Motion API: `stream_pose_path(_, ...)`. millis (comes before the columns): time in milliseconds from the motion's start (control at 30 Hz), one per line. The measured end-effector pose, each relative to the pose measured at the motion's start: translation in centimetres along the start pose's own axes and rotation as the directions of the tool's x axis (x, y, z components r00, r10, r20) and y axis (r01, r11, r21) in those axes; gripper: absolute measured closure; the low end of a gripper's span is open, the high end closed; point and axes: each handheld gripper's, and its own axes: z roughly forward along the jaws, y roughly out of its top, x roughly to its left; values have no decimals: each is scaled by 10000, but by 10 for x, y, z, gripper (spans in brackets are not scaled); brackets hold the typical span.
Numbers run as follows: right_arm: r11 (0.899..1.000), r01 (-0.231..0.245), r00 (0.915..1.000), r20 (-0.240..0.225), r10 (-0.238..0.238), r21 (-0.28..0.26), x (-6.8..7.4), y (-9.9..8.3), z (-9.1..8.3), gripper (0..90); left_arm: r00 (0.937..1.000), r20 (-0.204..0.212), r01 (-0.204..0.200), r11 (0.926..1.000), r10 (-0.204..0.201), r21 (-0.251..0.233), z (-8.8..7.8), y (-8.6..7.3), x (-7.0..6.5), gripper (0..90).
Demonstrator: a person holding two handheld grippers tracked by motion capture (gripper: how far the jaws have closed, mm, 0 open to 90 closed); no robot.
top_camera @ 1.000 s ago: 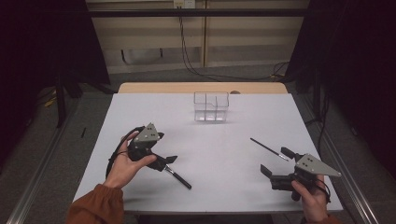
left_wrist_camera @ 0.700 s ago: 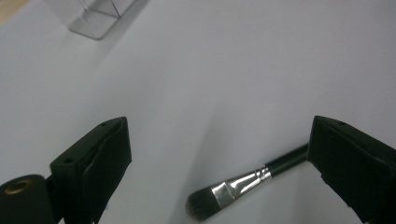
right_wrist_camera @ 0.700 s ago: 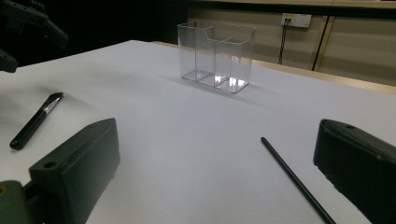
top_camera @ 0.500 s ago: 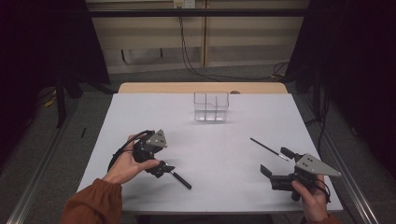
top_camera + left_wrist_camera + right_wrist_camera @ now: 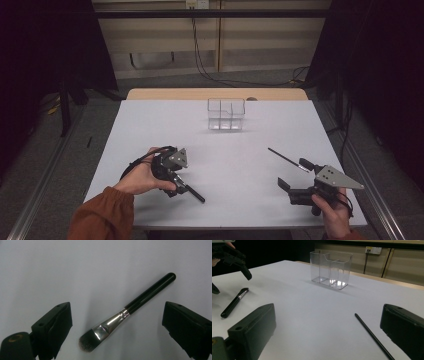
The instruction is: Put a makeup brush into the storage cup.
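Observation:
A makeup brush (image 5: 130, 312) with a black handle, silver ferrule and dark bristles lies flat on the white table (image 5: 240, 160). My left gripper (image 5: 117, 315) hangs over it, open, one jaw on each side of the brush and neither touching it. From above, the left gripper (image 5: 175, 184) tilts down over the brush (image 5: 195, 194) at the front left. My right gripper (image 5: 290, 192) rests open at the front right. A thin black stick-like brush (image 5: 372, 336) lies just ahead of it, seen from above as the thin brush (image 5: 284, 158).
A clear plastic organiser (image 5: 226, 114) with upright compartments stands at the back middle of the table; the organiser (image 5: 330, 270) looks hollow. The right gripper view also catches the other gripper (image 5: 233, 257) and the makeup brush (image 5: 234, 302).
The left hand has turned its gripper downward and shifted it right, over the makeup brush. The right gripper and both brushes have stayed put.

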Motion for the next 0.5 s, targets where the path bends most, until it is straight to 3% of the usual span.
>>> stream_pose_path(333,10000,31,10000,-68,-31,-13,1,0,0,0,9995,214,-249,9984,238,507,11,2,2,115)
stream_pose_path(367,10000,28,10000,-82,-28,-7,1,0,0,0,9998,212,-59,9983,47,575,12,2,1,101)
stream_pose_path(500,10000,16,10000,-82,-16,-2,1,0,0,0,9994,323,-172,9962,144,856,18,3,1,90)
